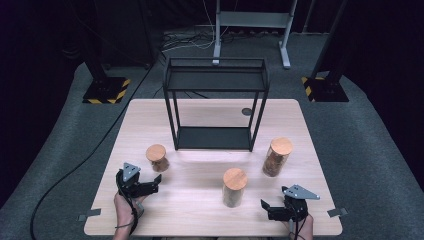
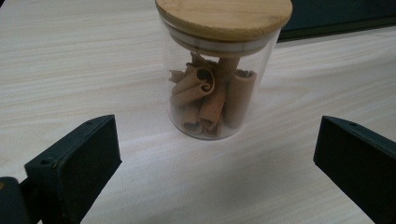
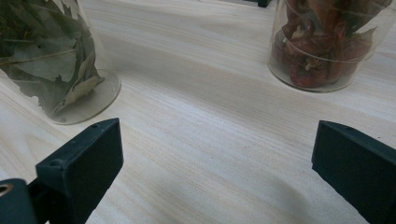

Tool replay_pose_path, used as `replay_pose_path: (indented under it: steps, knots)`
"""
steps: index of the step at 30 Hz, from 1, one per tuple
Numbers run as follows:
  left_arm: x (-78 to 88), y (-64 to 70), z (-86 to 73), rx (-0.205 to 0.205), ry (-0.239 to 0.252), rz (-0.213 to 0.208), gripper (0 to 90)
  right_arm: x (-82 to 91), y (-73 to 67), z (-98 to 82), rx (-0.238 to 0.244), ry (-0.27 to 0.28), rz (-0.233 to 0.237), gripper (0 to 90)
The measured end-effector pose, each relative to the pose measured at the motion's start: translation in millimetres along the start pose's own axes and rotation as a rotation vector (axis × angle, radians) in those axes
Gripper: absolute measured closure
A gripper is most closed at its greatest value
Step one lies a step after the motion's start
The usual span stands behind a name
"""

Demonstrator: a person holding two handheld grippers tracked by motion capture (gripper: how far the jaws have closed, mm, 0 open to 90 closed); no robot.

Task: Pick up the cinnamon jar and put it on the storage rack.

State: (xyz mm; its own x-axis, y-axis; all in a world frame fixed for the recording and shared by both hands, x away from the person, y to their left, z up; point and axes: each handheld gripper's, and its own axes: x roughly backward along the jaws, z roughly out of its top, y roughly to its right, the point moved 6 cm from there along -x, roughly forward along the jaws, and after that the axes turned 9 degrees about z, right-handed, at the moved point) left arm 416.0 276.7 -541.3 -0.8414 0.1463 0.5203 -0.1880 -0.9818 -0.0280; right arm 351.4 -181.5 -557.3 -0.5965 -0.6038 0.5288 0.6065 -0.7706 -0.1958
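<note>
Two black grippers (image 1: 157, 181) (image 1: 265, 206), blocky matte jaws, grey three-cornered top plates, trailing black cables

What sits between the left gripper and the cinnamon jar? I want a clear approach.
Nothing: in the left gripper view, bare wooden table runs from the open left gripper to the cinnamon jar.

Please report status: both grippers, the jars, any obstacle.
Left gripper open, facing cinnamon jar. Right gripper open, between leaf jar and chilli jar. Nothing between.
</note>
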Motion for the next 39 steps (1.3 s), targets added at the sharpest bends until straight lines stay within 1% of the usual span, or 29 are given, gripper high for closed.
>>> replay_pose_path:
  steps: [4, 9, 20, 29, 39]
  knots:
    - [-5.9, 0.3, 6.0, -0.006, 0.011, 0.013, 0.0, 0.1, 0.3, 0.0, -0.003, 0.0, 0.001, 1.1]
    - [-14.4, 3.2, 12.8, -0.015, 0.022, 0.013, 0.0, 0.2, 0.2, 0.0, 0.0, 0.001, 0.0, 1.1]
    - [-34.9, 5.9, 25.2, -0.002, 0.029, 0.016, 0.0, 0.0, -0.1, -0.1, 0.003, -0.001, -0.003, 1.1]
    - [-46.4, 9.8, 30.3, -0.005, 0.028, 0.022, 0.0, 0.2, -0.2, -0.1, 0.003, 0.0, -0.004, 1.1]
    - [-53.1, 11.7, 33.1, -0.01, 0.028, 0.034, 0.0, 0.2, -0.2, -0.1, 0.003, 0.0, -0.004, 1.1]
